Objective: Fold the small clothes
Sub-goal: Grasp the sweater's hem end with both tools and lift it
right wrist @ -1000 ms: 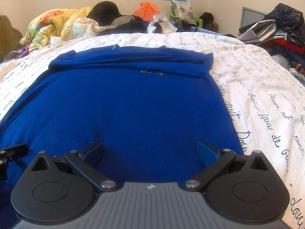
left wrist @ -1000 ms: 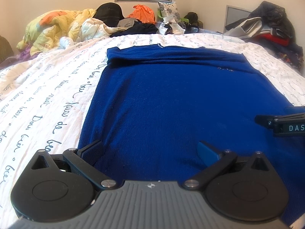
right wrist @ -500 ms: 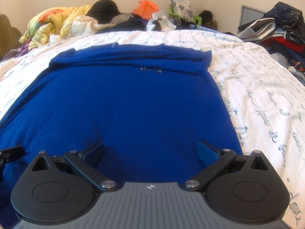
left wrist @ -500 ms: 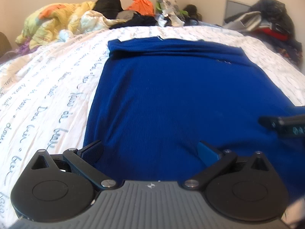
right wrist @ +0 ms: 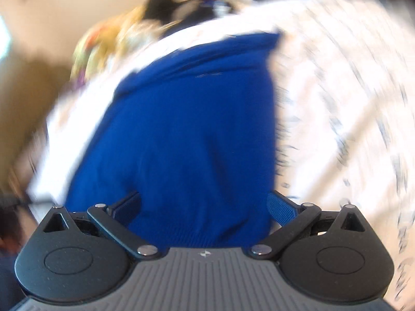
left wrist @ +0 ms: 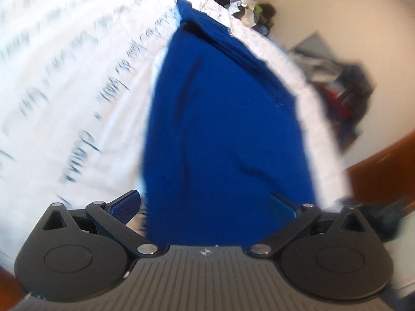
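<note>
A blue knit garment (left wrist: 223, 119) lies spread on the white bedspread with dark script (left wrist: 77, 77); it also shows in the right wrist view (right wrist: 186, 134). My left gripper (left wrist: 205, 204) is open, low at the garment's near left hem, tilted. My right gripper (right wrist: 205, 207) is open at the near right hem, with the hem edge between its fingers. Both views are motion-blurred.
A heap of bedding and clothes (right wrist: 124, 33) lies at the head of the bed. More clothes (left wrist: 347, 88) are piled at the right side. A brown wooden edge (left wrist: 384, 171) shows at the right.
Both grippers have dropped toward the near hem and rolled: the left view tilts one way, the right view the other. The jaws stay open. The garment has not visibly moved.
</note>
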